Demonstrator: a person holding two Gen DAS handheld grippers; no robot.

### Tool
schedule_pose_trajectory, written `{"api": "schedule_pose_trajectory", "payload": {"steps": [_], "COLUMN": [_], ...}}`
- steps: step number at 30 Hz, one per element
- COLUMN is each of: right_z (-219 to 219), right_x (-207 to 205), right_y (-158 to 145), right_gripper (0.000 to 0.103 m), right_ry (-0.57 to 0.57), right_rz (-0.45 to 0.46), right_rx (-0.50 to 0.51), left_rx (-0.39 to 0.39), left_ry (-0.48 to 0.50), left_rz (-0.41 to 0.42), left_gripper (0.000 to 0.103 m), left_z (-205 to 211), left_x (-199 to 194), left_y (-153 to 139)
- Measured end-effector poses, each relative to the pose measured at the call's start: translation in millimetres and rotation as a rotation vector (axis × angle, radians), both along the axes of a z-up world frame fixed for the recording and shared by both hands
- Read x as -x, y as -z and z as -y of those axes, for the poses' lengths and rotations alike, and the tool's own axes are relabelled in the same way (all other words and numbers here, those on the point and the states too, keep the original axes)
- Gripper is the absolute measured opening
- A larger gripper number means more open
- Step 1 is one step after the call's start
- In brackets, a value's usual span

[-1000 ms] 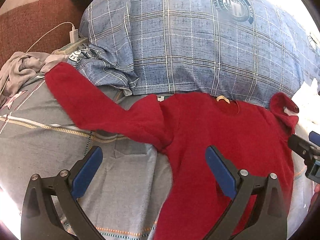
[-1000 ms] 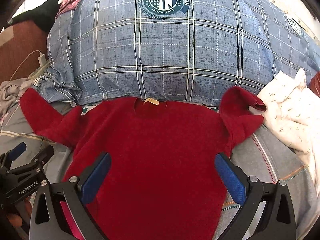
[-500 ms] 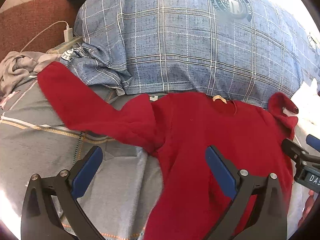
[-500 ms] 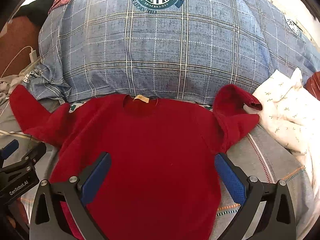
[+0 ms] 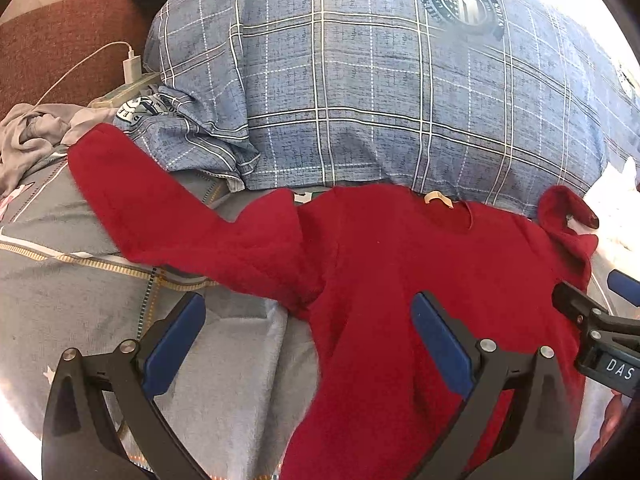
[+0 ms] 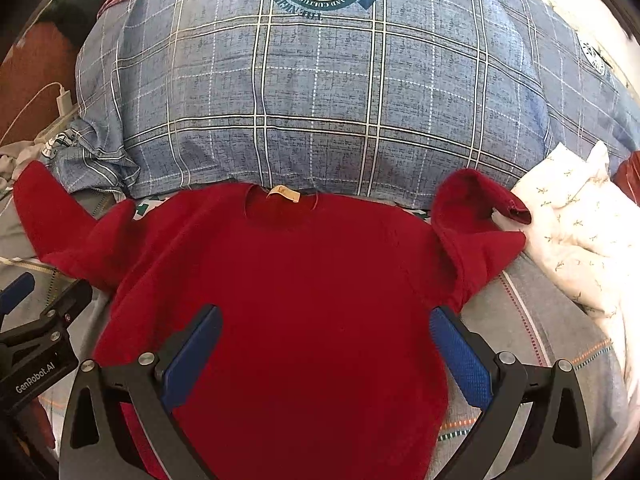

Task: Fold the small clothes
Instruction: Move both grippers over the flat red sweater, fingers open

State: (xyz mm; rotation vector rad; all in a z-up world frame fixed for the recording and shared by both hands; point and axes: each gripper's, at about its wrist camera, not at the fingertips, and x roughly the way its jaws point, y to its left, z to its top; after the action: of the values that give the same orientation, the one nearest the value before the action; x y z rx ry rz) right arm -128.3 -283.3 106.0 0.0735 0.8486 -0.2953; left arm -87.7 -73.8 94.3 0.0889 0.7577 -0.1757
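Observation:
A small red sweater [image 6: 304,280] lies flat on the grey bed sheet [image 5: 72,304], neck towards the pillow. It also shows in the left wrist view [image 5: 400,264]. Its left sleeve [image 5: 168,208] stretches out to the far left. Its right sleeve [image 6: 476,216] is bunched and folded over by the shoulder. My left gripper [image 5: 308,320] is open and empty above the sweater's left side, under the armpit. My right gripper [image 6: 324,332] is open and empty above the middle of the sweater's body. Each gripper shows at the edge of the other's view.
A big blue plaid pillow [image 6: 320,100] lies right behind the sweater's neck. A white printed garment [image 6: 580,232] lies at the right. Crumpled grey clothes [image 5: 28,144] and a white charger with its cable [image 5: 132,68] sit at the far left, before a brown headboard [image 5: 60,40].
Both grippers have shifted a little over the sweater; the left view has swung slightly left. The jaws stay open. The sweater has not moved.

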Motion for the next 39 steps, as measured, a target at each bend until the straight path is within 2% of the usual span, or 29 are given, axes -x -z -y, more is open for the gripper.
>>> {"api": "schedule_pose_trajectory", "payload": {"steps": [9,20,39], "right_z": [-3,-13,-10], "right_x": [-5,-16,-24], "right_y": [5,12,21], "right_gripper": [0.103,0.103,0.103], "right_ry": [-0.013,-0.029,-0.023], "right_rz": [-0.008,-0.03,-0.049], "right_rx": [-0.023,-0.005,-0.03], "left_rx": [-0.003,0.007,-0.001], "left_ry": [-0.006,-0.032,-0.019], "left_rz": [-0.011,-0.021,-0.039], "left_gripper": [0.103,0.103,0.103], "left_z": [-3,-11,-1], "left_x": [-2,-10,-15], "left_y": [6,9,16]}}
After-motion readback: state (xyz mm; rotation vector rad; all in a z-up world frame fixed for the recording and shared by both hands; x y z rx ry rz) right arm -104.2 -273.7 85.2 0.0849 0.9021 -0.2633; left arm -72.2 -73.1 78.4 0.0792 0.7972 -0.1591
